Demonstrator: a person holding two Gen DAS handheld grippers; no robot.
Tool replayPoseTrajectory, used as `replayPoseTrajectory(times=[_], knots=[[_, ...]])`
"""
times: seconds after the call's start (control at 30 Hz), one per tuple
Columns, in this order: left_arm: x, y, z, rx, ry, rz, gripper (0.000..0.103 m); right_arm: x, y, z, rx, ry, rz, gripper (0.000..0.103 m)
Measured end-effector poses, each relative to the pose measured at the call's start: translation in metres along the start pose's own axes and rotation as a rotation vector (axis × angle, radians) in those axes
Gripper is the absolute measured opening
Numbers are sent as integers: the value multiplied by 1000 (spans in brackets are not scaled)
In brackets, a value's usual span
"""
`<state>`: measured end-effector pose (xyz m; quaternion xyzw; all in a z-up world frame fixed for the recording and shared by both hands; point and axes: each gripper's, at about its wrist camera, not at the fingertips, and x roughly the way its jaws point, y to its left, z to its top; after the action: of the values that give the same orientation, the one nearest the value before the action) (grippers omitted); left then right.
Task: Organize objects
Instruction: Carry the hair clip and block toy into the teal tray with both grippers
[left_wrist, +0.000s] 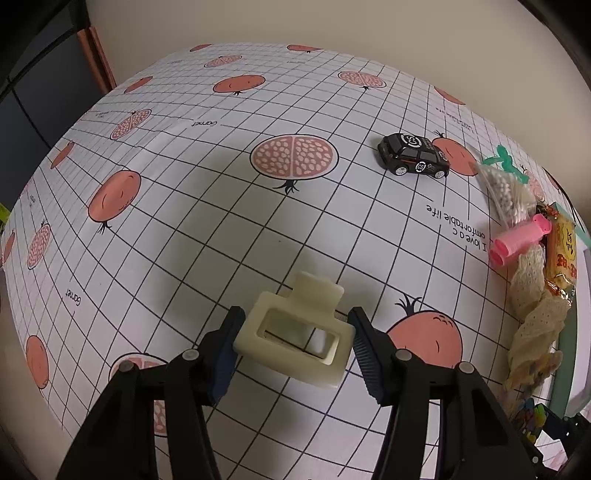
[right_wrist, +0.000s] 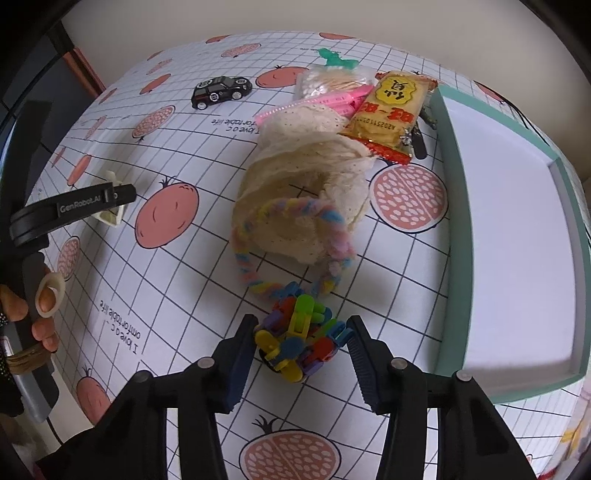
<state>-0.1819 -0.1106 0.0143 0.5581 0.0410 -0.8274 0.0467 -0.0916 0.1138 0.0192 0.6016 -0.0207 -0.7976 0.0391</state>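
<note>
In the left wrist view, the left gripper (left_wrist: 295, 341) sits at the lower centre of the frame with its jaws spread around a cream hair claw clip (left_wrist: 295, 338). The left pad presses the clip's side; on the right the pad stands at the clip's edge, though whether it truly touches cannot be told. The clip rests on the pomegranate-print tablecloth (left_wrist: 192, 206). Up and to the right, a black toy car (left_wrist: 413, 155) stands alone on the cloth. At the far right edge of the frame lie a bag of cotton swabs (left_wrist: 508, 194), a pink hair roller (left_wrist: 519, 240), a yellow snack packet (left_wrist: 561, 254) and a cream lace cloth (left_wrist: 535, 317), bunched close together.

In the right wrist view, a person's hand (right_wrist: 37, 306) shows at the left edge, gripping the handle of the left gripper, whose finger crosses in front of the clip at middle left. The toy car appears at the upper left of centre. In the middle lies the lace cloth, with a pastel twisted cord (right_wrist: 295, 251) looped over its near end. Below it, the right gripper (right_wrist: 301, 345) is open, its jaws on either side of a cluster of colourful plastic clips (right_wrist: 299, 341); the left pad looks to be against it, the right just beside. A teal-rimmed white tray (right_wrist: 517, 229) fills the right side of the frame.
</note>
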Motion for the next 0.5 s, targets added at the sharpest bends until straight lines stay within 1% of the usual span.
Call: replayPoseTrajectory(times=[0.17, 0.33, 0.5], knots=[[-5, 6, -3, -29, 4, -30, 59, -9, -5, 0, 17, -23, 19, 52], [-18, 8, -6, -46, -16, -50, 59, -21, -7, 0, 25, -53, 35, 52], [-36, 8, -6, -83, -52, -94, 59, -37, -9, -1, 23, -108, 37, 52]])
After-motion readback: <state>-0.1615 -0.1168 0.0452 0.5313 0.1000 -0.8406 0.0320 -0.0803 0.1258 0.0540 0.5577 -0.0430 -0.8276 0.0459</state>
